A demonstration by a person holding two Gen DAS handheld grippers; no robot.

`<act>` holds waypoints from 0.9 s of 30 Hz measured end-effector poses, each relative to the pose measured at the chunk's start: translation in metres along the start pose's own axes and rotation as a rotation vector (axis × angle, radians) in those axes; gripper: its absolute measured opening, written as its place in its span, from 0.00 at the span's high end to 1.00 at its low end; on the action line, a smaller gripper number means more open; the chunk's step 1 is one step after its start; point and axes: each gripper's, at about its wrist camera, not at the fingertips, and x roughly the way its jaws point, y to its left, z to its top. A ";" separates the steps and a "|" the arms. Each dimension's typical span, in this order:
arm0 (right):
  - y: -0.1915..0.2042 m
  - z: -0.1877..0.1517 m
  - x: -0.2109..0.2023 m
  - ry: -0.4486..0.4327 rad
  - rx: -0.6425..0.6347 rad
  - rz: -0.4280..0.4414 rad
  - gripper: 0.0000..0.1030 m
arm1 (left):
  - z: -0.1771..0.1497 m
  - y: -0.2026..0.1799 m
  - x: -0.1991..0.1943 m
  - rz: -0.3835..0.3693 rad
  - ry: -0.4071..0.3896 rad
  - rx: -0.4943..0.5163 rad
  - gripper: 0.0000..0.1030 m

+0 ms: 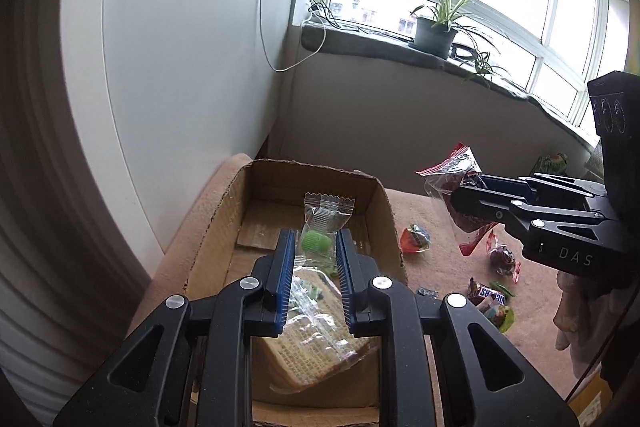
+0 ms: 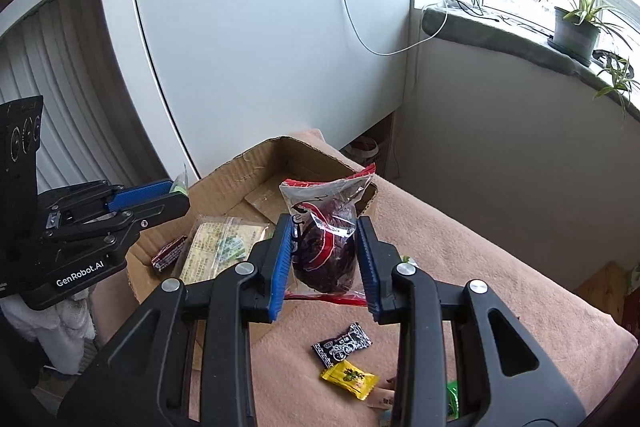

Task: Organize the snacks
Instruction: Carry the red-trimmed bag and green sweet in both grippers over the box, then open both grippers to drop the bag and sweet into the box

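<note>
My left gripper (image 1: 316, 247) is shut on a clear packet with a green sweet (image 1: 318, 241) and hangs over the open cardboard box (image 1: 372, 195). The same gripper (image 2: 176, 193) shows at the left of the right wrist view, the packet's corner sticking out of its tip. My right gripper (image 2: 324, 251) is shut on a clear red-edged bag of dark red snack (image 2: 326, 239), held above the box's right rim. From the left wrist view this gripper (image 1: 460, 203) with its bag (image 1: 452, 183) comes in from the right. A flat printed packet (image 2: 216, 247) and a small dark red bar (image 2: 168, 253) lie in the box (image 2: 240, 167).
The box stands on a pink blanket (image 2: 460, 259). Loose sweets lie on it: a black one (image 2: 342, 345), a yellow one (image 2: 350, 379), a Snickers bar (image 1: 486, 293), a red-wrapped one (image 1: 416, 239). A white panel (image 2: 260, 47) stands behind; a potted plant (image 1: 434, 31) sits on the windowsill.
</note>
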 end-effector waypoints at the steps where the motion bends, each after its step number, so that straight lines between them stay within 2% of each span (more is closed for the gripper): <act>1: 0.003 0.002 0.006 0.006 -0.004 0.004 0.68 | 0.001 0.001 0.003 0.005 0.005 0.002 0.81; 11: 0.024 0.013 0.053 0.063 -0.039 0.018 0.68 | 0.008 0.020 0.021 0.037 0.030 -0.010 0.81; 23: 0.022 0.015 0.087 0.117 -0.041 0.008 0.68 | 0.013 0.026 0.038 0.053 0.061 -0.026 0.81; 25: 0.023 0.014 0.089 0.118 -0.046 0.001 0.64 | 0.013 0.026 0.038 0.055 0.064 -0.029 0.81; 27: 0.024 0.015 0.089 0.112 -0.047 -0.001 0.54 | 0.013 0.027 0.039 0.061 0.067 -0.035 0.80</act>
